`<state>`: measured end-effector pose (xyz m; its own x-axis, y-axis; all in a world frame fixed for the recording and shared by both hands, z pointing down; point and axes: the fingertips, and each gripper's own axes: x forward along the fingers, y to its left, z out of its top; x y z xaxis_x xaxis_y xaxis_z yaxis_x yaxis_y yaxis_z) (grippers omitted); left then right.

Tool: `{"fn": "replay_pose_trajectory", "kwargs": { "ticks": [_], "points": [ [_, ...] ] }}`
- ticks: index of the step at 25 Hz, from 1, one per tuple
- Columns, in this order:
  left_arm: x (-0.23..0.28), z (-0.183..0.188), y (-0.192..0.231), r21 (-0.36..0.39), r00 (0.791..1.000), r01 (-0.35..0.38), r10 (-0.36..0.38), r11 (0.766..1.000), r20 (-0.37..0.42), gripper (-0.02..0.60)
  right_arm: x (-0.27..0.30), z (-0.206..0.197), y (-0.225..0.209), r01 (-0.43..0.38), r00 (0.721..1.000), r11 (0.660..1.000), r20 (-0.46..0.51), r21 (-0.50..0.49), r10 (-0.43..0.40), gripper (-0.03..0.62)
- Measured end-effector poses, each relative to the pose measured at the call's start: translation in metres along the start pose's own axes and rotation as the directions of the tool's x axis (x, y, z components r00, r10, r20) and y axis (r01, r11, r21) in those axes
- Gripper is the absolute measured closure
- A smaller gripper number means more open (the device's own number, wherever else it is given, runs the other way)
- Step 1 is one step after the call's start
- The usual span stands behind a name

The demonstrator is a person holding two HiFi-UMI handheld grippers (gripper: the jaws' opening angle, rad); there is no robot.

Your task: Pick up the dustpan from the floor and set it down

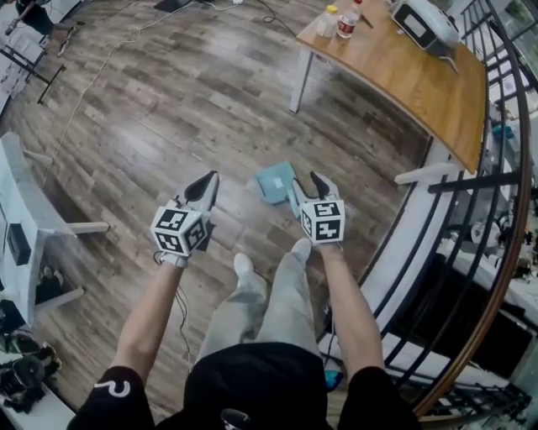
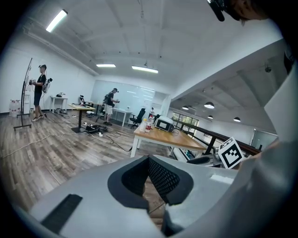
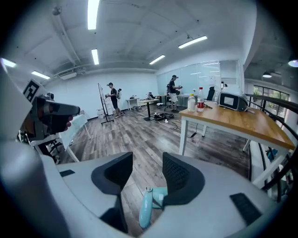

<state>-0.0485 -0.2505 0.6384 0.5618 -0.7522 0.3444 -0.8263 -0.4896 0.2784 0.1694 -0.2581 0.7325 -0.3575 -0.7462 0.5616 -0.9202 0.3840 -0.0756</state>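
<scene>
Nothing is lifted yet: the pale blue plastic dustpan (image 1: 274, 181) lies on the wooden floor (image 1: 168, 101). The right gripper (image 1: 307, 189) has its fingers spread near the dustpan's handle, and the left gripper (image 1: 204, 186) has its fingers pressed together.

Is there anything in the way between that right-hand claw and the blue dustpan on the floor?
Nothing visible stands in the way. The right gripper has its jaws apart and points down at the dustpan, whose handle shows through the gap between them. Only bare wooden floor lies around the pan.

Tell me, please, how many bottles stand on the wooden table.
2, side by side at the wooden table's corner: a pale bottle and a red-labelled bottle. Others could hide behind the grey device.
</scene>
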Motion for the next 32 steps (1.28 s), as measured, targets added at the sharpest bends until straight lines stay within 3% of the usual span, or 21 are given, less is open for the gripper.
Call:
{"fn": "replay_pose_trajectory", "kwargs": {
  "ticks": [6, 13, 24, 32],
  "points": [
    [0.014, -0.039, 0.003, -0.004, 0.999, 0.015, -0.015, 1.000, -0.034, 0.584, 0.038, -0.080, 0.005, -0.004, 0.990, 1.000, -0.141, 0.001, 0.005, 0.342],
    [0.029, -0.072, 0.014, -0.024, 0.998, 0.014, -0.015, 1.000, -0.063, 0.584, 0.080, -0.140, 0.005, -0.010, 0.968, 1.000, -0.249, 0.008, 0.012, 0.326],
    [0.042, -0.114, 0.022, -0.040, 0.994, 0.016, -0.020, 0.999, -0.104, 0.584, 0.120, -0.192, 0.007, 0.000, 0.926, 1.000, -0.378, 0.007, 0.003, 0.324],
    [0.044, -0.134, 0.032, -0.065, 0.992, -0.001, -0.007, 0.998, -0.124, 0.584, 0.125, -0.201, 0.014, -0.001, 0.923, 1.000, -0.384, 0.022, 0.010, 0.390]
  ]
}}
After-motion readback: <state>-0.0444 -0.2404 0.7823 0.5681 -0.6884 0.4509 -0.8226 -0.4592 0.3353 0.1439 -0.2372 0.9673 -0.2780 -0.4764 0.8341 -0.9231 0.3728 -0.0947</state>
